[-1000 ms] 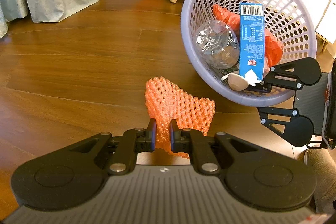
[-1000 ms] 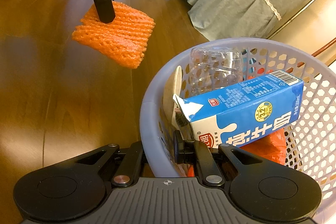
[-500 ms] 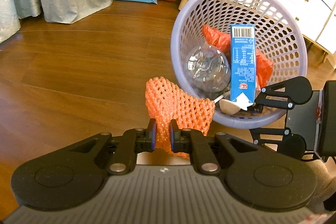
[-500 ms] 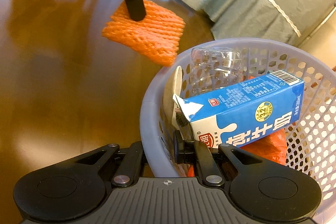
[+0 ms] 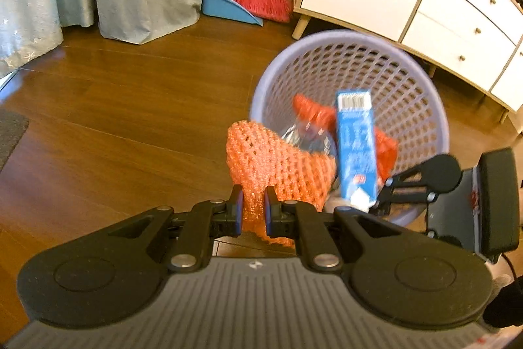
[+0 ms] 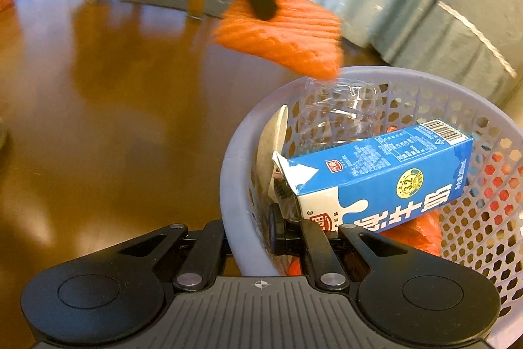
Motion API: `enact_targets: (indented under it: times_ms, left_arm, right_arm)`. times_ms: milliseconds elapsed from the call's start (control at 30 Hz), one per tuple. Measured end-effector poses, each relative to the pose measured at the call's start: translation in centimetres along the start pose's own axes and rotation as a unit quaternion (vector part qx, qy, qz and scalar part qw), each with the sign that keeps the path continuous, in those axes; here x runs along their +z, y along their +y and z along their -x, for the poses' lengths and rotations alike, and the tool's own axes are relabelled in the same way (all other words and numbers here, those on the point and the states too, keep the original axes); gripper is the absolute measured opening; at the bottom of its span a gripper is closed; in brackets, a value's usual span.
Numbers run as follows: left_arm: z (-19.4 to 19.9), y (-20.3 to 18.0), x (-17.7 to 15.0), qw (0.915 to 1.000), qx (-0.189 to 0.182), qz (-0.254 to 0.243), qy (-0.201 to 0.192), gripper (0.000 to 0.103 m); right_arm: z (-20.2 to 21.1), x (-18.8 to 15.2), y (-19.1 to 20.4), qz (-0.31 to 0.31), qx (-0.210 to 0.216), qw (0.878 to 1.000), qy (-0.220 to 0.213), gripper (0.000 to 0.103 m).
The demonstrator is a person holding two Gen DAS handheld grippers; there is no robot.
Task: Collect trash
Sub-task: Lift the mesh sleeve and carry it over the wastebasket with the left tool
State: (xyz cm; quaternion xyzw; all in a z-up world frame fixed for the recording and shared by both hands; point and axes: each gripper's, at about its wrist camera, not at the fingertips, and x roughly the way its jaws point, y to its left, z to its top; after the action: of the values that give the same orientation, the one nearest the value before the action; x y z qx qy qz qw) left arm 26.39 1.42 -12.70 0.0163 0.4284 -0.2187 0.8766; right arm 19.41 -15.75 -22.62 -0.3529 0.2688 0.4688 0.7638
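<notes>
Orange foam net (image 5: 278,165) is pinched by left gripper (image 5: 253,211) at the rim of the basket (image 6: 228,185), itself clamped by right gripper (image 6: 248,234).

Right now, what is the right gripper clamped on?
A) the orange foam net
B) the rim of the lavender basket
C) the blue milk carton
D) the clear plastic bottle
B: the right gripper has one finger outside and one inside the wall of the lavender basket, while the orange foam net is held by the left gripper.
</notes>
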Motion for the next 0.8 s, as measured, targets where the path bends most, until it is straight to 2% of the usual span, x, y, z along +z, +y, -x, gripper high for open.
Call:
enact_targets:
  times_ms: [200, 400, 733, 800]
  left_arm:
    - [2.8, 0.2, 0.3, 0.9998, -0.004, 0.014, -0.013, 0.009]
    - [4.4, -0.2, 1.1, 0.9995, -0.015, 0.021, -0.019, 0.009]
    - [2.4, -2.6, 3.4, 0.9990, -0.039, 0.008, -0.019, 0.009]
    - [1.8, -3.5, 3.8, 0.9989, -0.044, -0.002, -0.017, 0.009]
  right_arm:
    - [0.9, 1.6, 1.3, 0.000, 0.071, 0.997, -0.027, 0.004]
    - [1.4, 2.2, 0.5, -0.039, 0.140, 0.988, -0.050, 0.003]
    - [2.1, 2.2, -0.6, -0.081, 0.155, 0.982, -0.066, 0.004]
    - [2.5, 1.9, -0.4, -0.073, 0.153, 0.983, -0.068, 0.004]
